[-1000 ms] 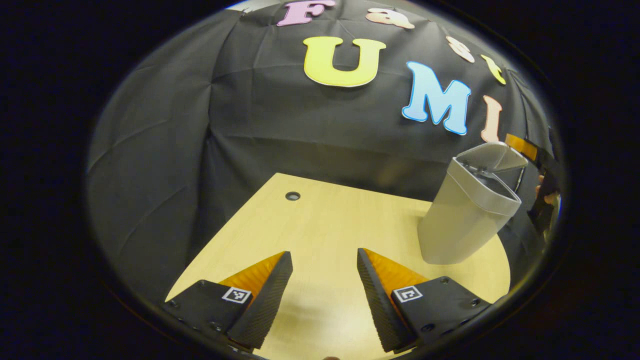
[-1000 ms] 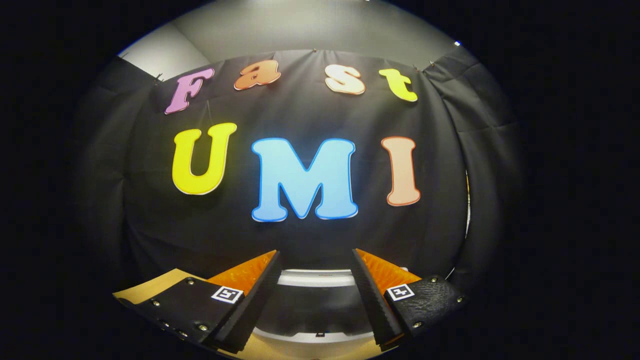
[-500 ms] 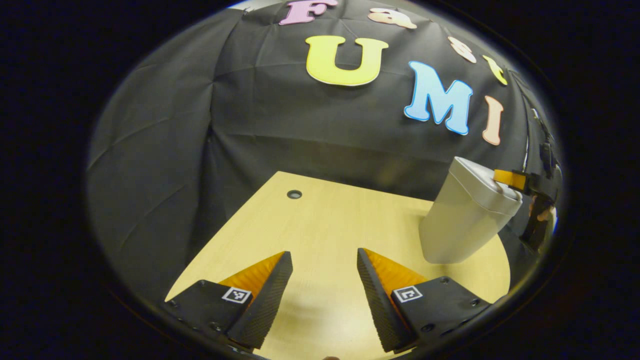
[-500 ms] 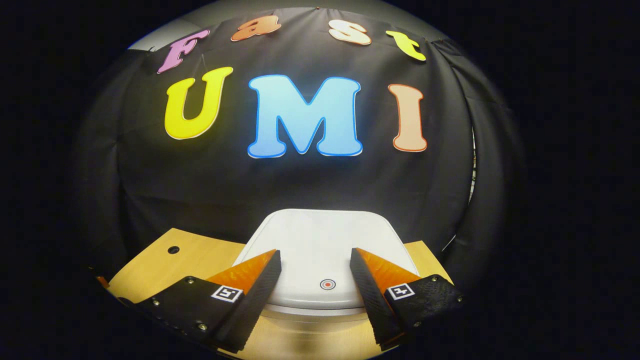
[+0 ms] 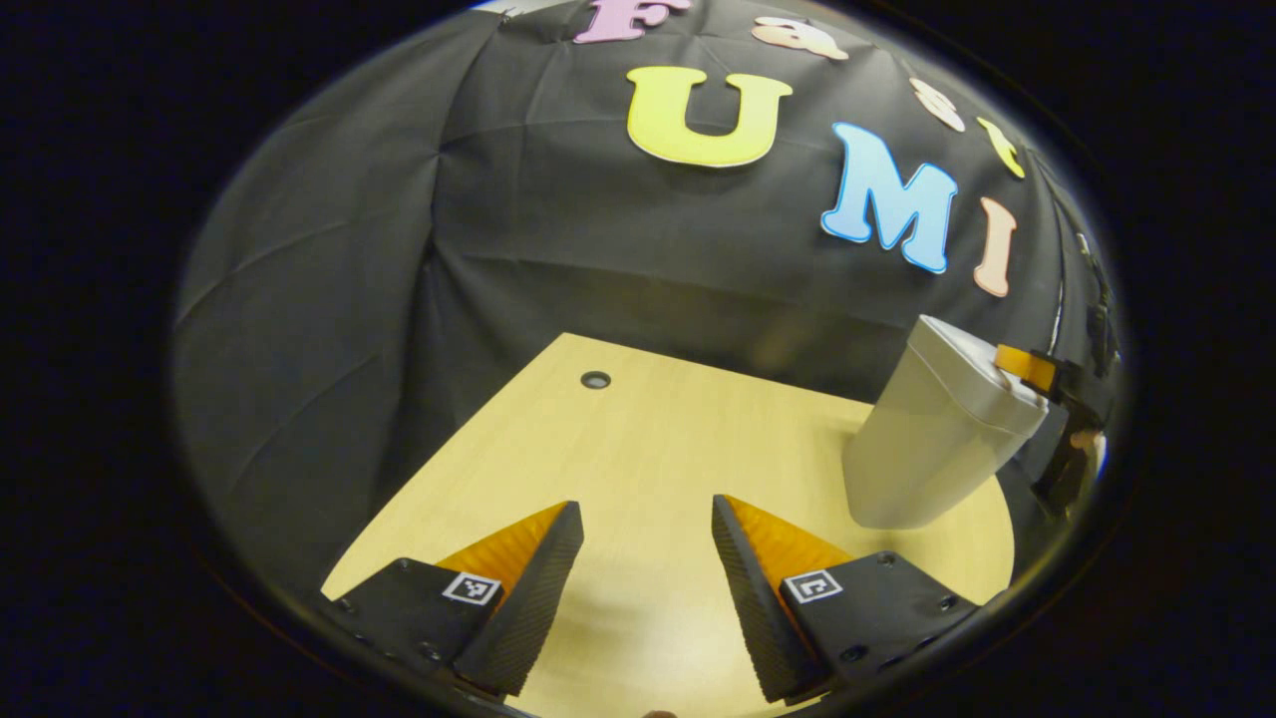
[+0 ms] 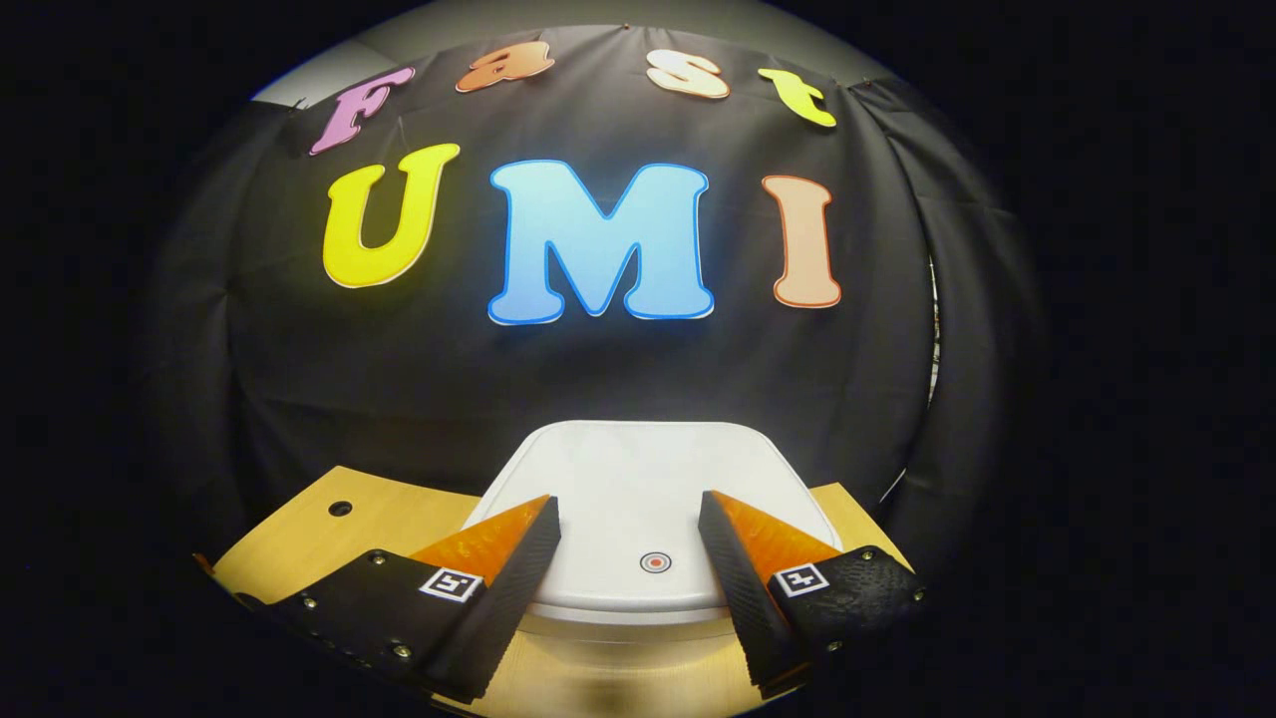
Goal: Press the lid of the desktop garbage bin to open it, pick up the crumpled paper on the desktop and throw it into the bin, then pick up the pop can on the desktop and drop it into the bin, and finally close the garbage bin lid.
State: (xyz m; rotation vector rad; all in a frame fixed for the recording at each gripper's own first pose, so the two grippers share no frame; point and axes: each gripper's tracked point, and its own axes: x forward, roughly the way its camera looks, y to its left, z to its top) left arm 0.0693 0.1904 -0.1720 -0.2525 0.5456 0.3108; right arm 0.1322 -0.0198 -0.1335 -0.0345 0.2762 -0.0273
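We see the bin (image 6: 638,499) with its lid (image 6: 648,469) shut on the table (image 5: 658,439). Our right gripper (image 6: 628,514) hovers over the lid, jaws apart and empty. Our left gripper (image 5: 646,519) gapes empty above the table.

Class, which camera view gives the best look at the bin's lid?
The right gripper view: the lid faces the camera, shut, its round button mark between the right tongs. The left gripper view shows the bin sidelong at the edge, the lid's rim only.
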